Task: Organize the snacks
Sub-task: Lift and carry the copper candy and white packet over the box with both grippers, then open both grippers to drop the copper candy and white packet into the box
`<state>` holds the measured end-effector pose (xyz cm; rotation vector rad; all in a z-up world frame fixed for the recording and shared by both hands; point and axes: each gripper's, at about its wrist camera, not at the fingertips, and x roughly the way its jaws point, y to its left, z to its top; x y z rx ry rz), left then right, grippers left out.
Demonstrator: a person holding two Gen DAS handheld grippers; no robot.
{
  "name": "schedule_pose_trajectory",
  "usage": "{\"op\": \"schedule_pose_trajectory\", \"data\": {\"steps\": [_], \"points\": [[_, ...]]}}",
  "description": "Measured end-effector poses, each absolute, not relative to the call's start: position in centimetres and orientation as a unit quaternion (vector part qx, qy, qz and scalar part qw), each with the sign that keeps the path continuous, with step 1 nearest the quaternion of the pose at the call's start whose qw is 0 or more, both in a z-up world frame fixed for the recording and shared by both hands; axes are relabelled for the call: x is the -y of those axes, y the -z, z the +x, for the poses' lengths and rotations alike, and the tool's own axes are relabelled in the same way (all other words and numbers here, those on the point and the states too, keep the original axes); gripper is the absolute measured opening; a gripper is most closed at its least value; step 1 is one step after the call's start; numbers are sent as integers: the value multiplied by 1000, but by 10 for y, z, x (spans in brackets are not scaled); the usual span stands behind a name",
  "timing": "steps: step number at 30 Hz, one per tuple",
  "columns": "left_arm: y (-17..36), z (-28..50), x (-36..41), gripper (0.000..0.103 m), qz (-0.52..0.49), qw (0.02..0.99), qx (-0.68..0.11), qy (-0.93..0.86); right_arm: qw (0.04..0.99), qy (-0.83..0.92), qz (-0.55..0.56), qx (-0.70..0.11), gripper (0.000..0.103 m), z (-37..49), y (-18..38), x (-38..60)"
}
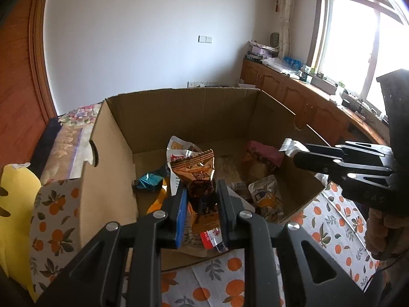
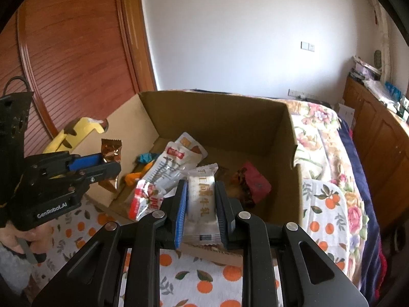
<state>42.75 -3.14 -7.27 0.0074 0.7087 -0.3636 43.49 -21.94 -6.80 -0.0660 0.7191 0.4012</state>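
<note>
Your left gripper (image 1: 202, 199) has its fingers (image 1: 179, 204) pinching an orange-brown snack packet (image 1: 202, 176) around its lower half, the packet upright above the near edge of the cardboard box (image 1: 179, 112). Your right gripper (image 2: 200, 204) has its fingers (image 2: 180, 209) clamped on a white candy packet (image 2: 202, 199), also held upright over the box's near wall. Both packets sit above the box opening, not touching the pile inside. In the box: a white-and-red pouch (image 2: 166, 168), a small red-and-white packet (image 2: 144, 199), a teal wrapper (image 1: 150, 179), a pink packet (image 2: 253, 184) and another pouch (image 1: 265, 197) near the right wall. The box rests on an orange-print cloth (image 2: 199, 281) over the surface. A yellow plush toy (image 1: 15, 204) sits just left of the box.
</note>
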Motion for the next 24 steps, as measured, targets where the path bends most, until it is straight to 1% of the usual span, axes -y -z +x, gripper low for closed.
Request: {"op": "schedule_pose_trajectory", "data": {"steps": [17, 24], "points": [[87, 456, 35, 23, -8, 909, -378, 174, 904, -189, -37, -381, 20, 471, 91, 194], [90, 458, 32, 29, -17, 909, -382, 168, 896, -189, -42, -399, 22, 477, 100, 191]]}}
